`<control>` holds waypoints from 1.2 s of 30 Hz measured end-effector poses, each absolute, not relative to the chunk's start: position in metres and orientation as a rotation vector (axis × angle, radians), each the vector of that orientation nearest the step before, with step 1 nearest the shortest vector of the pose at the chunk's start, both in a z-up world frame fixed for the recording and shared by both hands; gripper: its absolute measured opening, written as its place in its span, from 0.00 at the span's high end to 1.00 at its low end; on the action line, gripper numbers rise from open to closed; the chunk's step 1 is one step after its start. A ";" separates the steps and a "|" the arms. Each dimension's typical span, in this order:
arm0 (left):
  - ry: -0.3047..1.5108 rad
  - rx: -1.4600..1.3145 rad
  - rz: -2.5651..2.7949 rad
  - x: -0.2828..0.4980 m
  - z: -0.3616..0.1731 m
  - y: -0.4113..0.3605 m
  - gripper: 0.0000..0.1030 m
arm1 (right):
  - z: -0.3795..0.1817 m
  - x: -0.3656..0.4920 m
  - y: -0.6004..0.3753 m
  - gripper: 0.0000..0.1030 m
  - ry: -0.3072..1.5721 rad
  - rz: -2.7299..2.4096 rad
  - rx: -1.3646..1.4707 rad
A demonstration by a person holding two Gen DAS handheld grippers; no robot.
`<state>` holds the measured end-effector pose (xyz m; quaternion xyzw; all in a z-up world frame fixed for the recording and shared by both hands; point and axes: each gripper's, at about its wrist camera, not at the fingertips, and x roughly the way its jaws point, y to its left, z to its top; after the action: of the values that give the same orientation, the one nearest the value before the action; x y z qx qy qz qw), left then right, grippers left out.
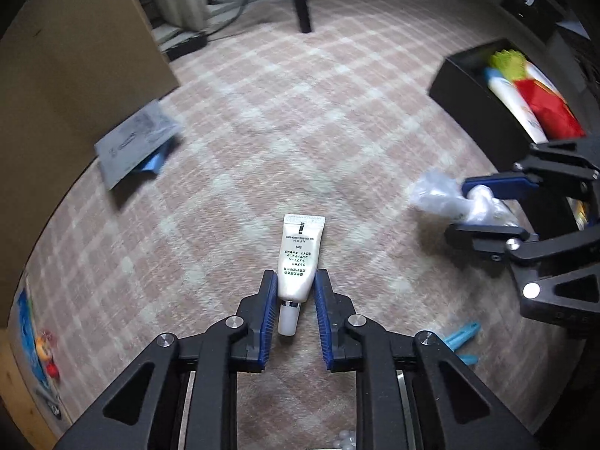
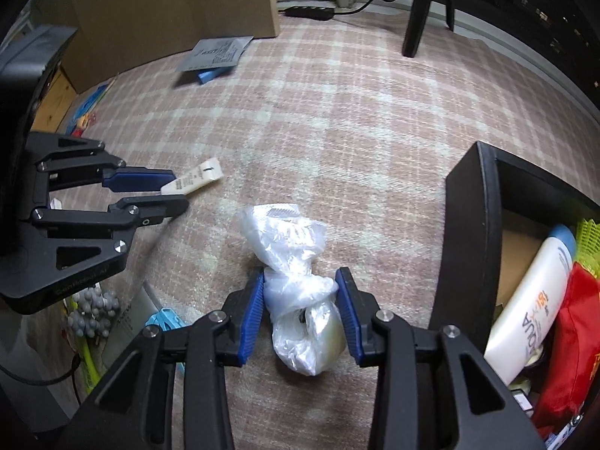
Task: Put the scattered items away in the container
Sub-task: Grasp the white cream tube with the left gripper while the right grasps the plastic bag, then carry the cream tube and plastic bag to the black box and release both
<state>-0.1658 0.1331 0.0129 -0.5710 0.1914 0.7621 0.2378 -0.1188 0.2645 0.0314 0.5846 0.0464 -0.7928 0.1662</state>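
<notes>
Left gripper (image 1: 294, 292): blue pads pinching a small white tube (image 1: 300, 258) on the checked carpet (image 1: 281, 131). Right gripper (image 2: 300, 300): pads clamped on a knotted clear plastic bag (image 2: 296, 285). Black container (image 2: 472, 243): just right of the bag, part-filled.

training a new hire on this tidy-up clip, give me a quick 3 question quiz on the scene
1. True or false: the left tool has the white tube between its fingers.
2. What sits between the right tool's fingers: A) red pouch B) clear plastic bag C) grey packet
3. Which lies inside the black container: the sunscreen bottle or the grey packet?

Key: 1 true; 2 B; 3 the sunscreen bottle.
</notes>
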 end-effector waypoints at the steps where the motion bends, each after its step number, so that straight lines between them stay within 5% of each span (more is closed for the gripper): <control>1: 0.501 -1.568 2.099 -0.166 0.015 0.131 0.82 | 0.033 -0.120 0.267 0.65 0.124 -2.261 1.658; 14: 0.340 -1.441 2.202 -0.159 0.077 0.145 0.83 | 0.072 -0.119 0.294 0.65 -0.001 -2.385 1.585; 33: 0.287 -1.305 2.072 -0.145 0.111 0.304 0.83 | 0.118 -0.109 0.439 0.65 -0.173 -2.667 1.644; 36: 0.294 -1.303 2.056 -0.145 0.110 0.322 0.74 | 0.121 -0.106 0.453 0.61 -0.198 -2.699 1.630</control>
<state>-0.1453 0.3217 0.1098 -0.5002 0.1127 0.7892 0.3381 -0.1057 0.4528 0.1213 0.5160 -0.0628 -0.8542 -0.0087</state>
